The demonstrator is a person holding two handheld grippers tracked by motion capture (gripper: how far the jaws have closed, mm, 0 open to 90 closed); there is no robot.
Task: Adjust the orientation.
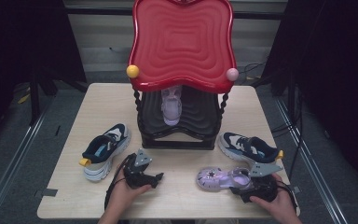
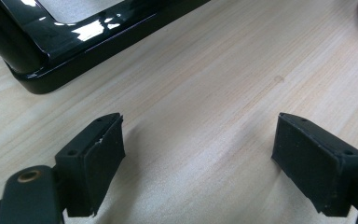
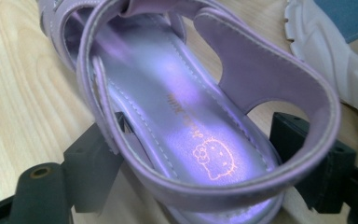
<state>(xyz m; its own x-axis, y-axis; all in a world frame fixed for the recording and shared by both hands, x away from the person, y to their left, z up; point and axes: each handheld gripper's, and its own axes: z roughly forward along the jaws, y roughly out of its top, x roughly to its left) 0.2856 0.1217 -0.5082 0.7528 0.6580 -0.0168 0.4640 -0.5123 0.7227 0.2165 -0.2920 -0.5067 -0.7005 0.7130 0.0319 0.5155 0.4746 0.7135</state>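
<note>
Right jaws (image 3: 191, 163): they stand wide on either side of the heel of the purple sandal (image 3: 186, 112), one jaw outside each side of the heel strap. Whether the pads press on the strap I cannot tell.
Right jaws, high view (image 1: 240, 183): they sit at the sandal's heel end, my hand behind them at the near edge of the counter (image 1: 182, 196).
Purple sandal, place (image 1: 221, 178): it lies flat on the counter, heel between my right jaws, toe pointing away from them towards my left jaws.
Insole: shiny lilac, with a small cat-face print just ahead of my right jaws.
Left jaws (image 2: 200, 158): open, nothing between them, bare wood of the counter (image 2: 205, 84) under and ahead of them.
Left jaws, high view (image 1: 157, 178): they hover low, well apart from the sandal's toe.
Black rack base (image 2: 51, 46): ahead of my left jaws and off to their left, glossy.
Red-topped rack (image 1: 182, 42): beyond both pairs of jaws, a second purple sandal (image 1: 171, 105) on its lower shelf.
Right sneaker (image 1: 248, 147): just beyond my right jaws, its white sole (image 3: 326, 51) beside the sandal.
Left sneaker (image 1: 105, 150): to the left of my left jaws.
</note>
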